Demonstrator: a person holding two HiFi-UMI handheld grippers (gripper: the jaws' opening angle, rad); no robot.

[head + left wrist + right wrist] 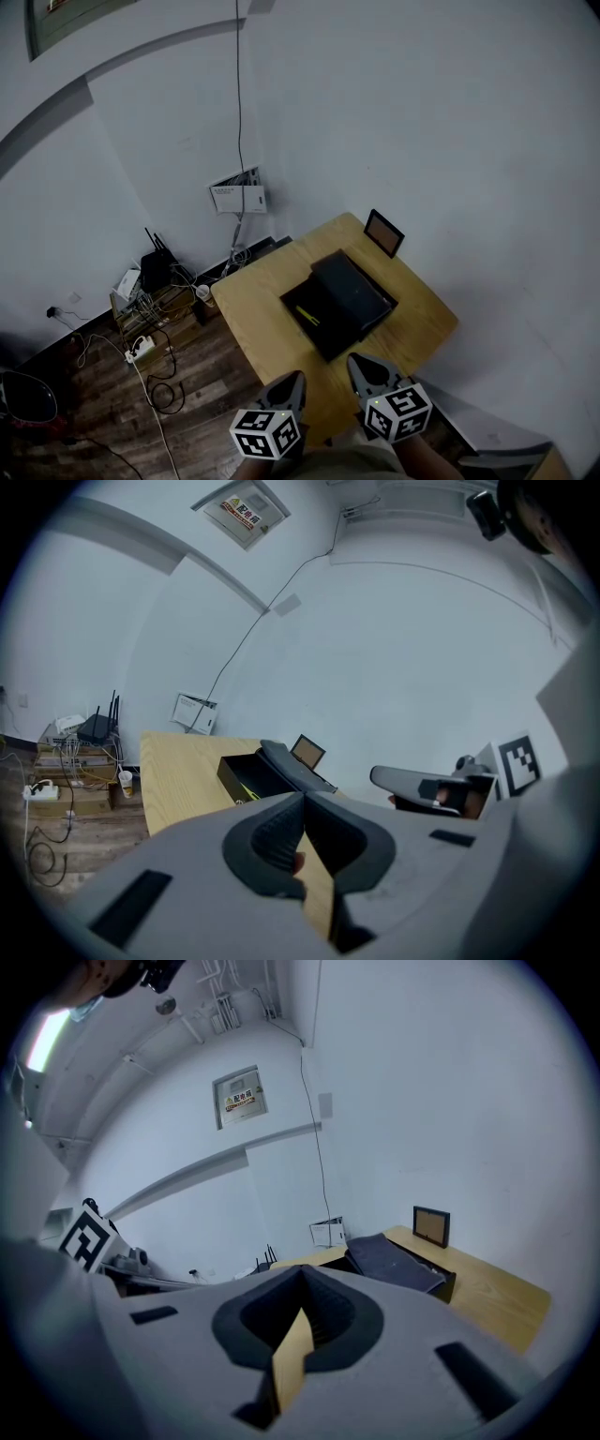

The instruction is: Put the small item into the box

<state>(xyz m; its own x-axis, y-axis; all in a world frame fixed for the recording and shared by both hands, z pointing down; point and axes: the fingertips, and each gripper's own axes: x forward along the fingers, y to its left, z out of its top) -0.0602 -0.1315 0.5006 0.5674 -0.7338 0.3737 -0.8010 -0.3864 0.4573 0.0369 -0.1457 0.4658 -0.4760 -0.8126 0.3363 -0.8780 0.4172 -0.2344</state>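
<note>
A black box [323, 330] lies open on the wooden table [262, 305], its lid [356, 286] resting across its far side. A thin yellow-green item [307, 315] lies inside the box, and it shows again as the yellow-green item [247, 789] in the left gripper view. Both grippers hover at the table's near edge, short of the box. My left gripper [289, 382] is shut with its jaw tips touching and nothing between them. My right gripper [367, 366] is shut and empty too. The right gripper view shows the lid [394, 1262] ahead of the right gripper [302, 1271].
A small picture frame [384, 232] stands at the table's far edge against the white wall. Left of the table, on the wooden floor, are routers [155, 258], a power strip [141, 351], loose cables [164, 394] and a cup [202, 292]. A wall panel [238, 195] hangs behind.
</note>
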